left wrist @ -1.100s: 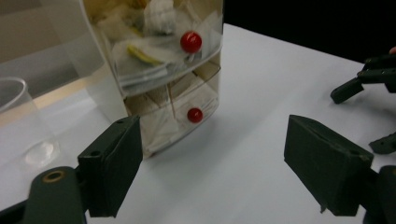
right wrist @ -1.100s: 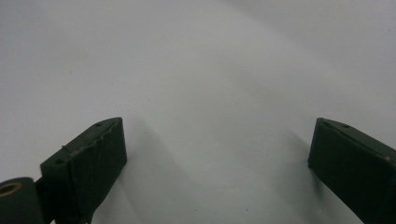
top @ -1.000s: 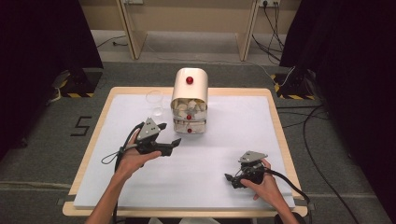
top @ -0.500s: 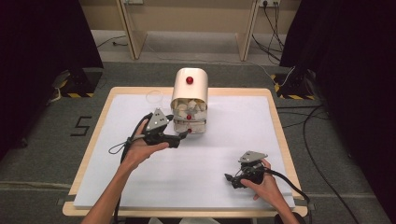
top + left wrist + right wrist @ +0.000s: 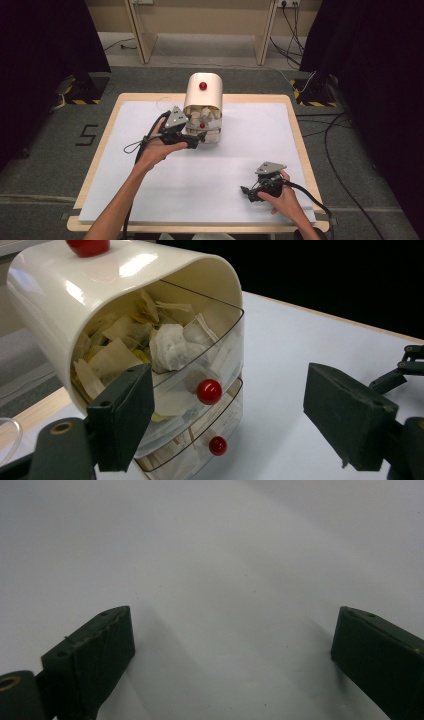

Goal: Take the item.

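A cream drawer box (image 5: 202,95) with a red knob on top stands at the back middle of the white table (image 5: 250,150). Its two clear drawers hold tea bags; the upper drawer's red knob (image 5: 209,391) and the lower one's (image 5: 217,445) face me. My left gripper (image 5: 198,142) is open right at the drawer fronts, and in the left gripper view (image 5: 226,402) the upper knob lies between its jaws, nearer the left one. My right gripper (image 5: 246,192) rests open at the front right, over bare table (image 5: 232,635).
A clear glass (image 5: 164,103) stands just left of the box, behind my left hand; its rim shows at the lower left of the left gripper view (image 5: 7,439). The table's wooden edge (image 5: 295,120) runs along the right side.
My left gripper has moved forward and right, from the table's left middle up to the drawer fronts. The right gripper has stayed in place.
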Demonstrator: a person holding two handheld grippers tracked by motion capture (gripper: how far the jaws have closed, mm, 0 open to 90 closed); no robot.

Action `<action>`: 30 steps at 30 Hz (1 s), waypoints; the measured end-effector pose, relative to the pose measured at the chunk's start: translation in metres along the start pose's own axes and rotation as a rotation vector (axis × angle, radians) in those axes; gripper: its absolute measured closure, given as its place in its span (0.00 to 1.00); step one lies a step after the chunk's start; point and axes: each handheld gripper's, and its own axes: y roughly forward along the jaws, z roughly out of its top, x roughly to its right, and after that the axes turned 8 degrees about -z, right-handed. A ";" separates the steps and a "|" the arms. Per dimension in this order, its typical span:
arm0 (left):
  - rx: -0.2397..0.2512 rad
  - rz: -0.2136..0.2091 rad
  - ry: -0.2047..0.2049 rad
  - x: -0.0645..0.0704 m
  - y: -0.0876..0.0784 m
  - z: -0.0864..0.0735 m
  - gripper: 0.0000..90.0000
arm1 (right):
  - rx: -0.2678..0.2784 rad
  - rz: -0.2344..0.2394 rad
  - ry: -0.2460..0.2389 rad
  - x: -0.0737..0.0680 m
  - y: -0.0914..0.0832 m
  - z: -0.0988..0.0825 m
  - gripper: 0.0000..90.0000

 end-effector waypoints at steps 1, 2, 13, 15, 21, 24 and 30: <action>-0.004 0.000 -0.002 -0.001 0.003 0.001 0.22 | 0.000 0.000 0.000 0.000 0.000 0.000 0.05; -0.005 0.002 -0.002 -0.002 0.004 0.002 0.22 | 0.000 0.000 0.000 0.000 0.000 0.000 0.05; -0.040 0.018 -0.003 -0.012 0.015 0.002 0.22 | 0.000 0.003 -0.001 0.000 0.000 0.000 0.04; -0.046 0.020 0.010 -0.010 0.015 0.003 0.22 | 0.000 0.003 -0.002 0.000 0.000 0.000 0.04; -0.051 0.026 0.037 -0.004 0.013 0.003 0.22 | 0.000 0.003 -0.002 0.000 0.000 0.000 0.04; -0.059 0.022 0.045 0.000 0.011 0.002 0.22 | 0.000 0.003 -0.001 0.000 0.000 0.000 0.04; -0.065 0.013 0.046 0.007 0.006 0.000 0.22 | 0.000 0.003 -0.002 0.000 0.000 0.000 0.04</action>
